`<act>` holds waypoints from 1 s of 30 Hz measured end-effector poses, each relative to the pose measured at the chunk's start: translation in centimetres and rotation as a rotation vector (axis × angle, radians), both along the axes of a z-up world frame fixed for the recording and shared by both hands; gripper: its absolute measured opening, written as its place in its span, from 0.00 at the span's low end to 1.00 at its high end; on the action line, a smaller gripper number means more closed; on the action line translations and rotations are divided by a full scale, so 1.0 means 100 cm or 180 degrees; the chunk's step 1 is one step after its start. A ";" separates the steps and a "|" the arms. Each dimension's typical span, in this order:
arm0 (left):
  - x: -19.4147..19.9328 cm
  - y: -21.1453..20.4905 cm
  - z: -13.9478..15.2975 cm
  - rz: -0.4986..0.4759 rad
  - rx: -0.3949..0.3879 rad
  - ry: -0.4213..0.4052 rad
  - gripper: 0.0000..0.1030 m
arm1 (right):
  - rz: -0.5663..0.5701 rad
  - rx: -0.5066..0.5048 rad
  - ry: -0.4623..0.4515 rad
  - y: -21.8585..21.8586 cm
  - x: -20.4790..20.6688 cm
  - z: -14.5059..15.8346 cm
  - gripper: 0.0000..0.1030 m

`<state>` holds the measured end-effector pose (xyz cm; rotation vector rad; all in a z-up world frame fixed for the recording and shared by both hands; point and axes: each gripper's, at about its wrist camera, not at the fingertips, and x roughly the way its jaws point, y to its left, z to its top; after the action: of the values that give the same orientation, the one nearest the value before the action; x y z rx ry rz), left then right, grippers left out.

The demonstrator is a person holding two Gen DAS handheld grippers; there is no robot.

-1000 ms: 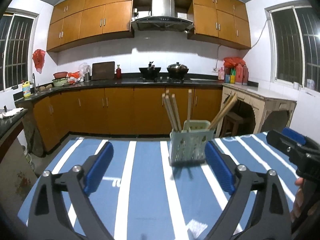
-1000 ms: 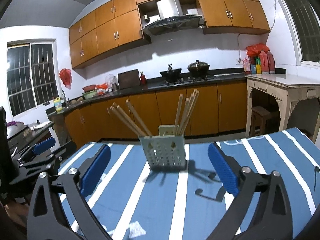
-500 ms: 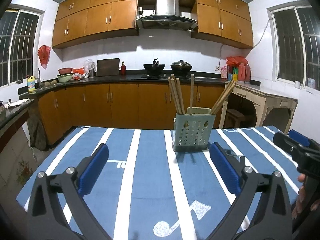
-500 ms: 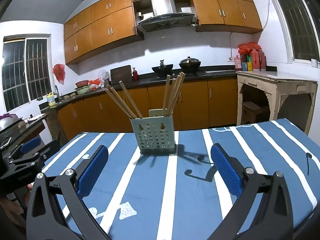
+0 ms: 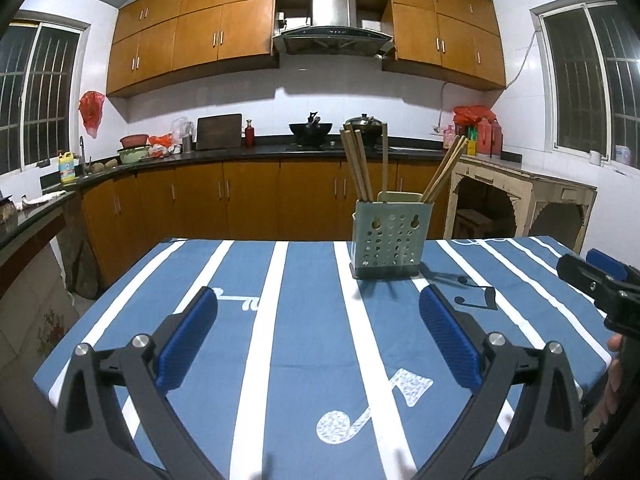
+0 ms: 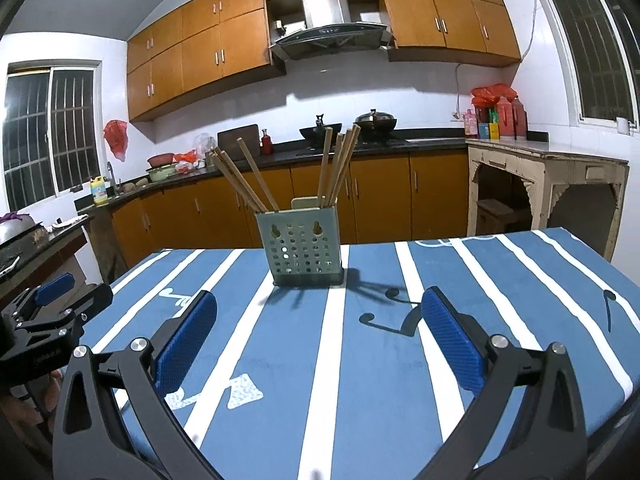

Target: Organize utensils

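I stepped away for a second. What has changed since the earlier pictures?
Both grippers, left gripper and right gripper, drew back from the utensil holder, so more of the tablecloth shows. Nothing was grasped or released. Both stayed open and empty; the chopsticks stayed in the holder.

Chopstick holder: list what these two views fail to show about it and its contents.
- Lower ends of the chopsticks: hidden in both views by the holder wall.
- Holder's inner compartments: not visible, both cameras sit too low to see over the rim.
- Exact chopstick count: unclear, sticks overlap in each bunch.
- Holder's far side: hidden in both views by its own front wall.
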<state>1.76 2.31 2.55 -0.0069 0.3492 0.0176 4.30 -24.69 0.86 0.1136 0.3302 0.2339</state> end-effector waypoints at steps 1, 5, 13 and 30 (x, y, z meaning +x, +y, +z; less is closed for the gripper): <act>-0.001 0.001 -0.001 0.0005 0.0000 0.0000 0.96 | -0.0009 0.0004 0.0020 -0.001 0.000 -0.002 0.98; -0.004 0.001 -0.004 0.0008 0.0002 -0.0009 0.96 | -0.0051 0.0018 0.0052 -0.005 -0.001 -0.006 0.98; -0.011 0.000 -0.017 -0.0009 0.0005 0.0020 0.96 | -0.0089 -0.0029 0.0048 -0.004 -0.006 -0.012 0.98; -0.009 0.002 -0.031 0.0022 -0.0013 0.0099 0.96 | -0.0101 -0.0034 0.0113 -0.003 -0.005 -0.018 0.98</act>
<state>0.82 2.47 -0.57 -0.0119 0.3804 0.0238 3.79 -24.94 -0.96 0.1124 0.3647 0.1989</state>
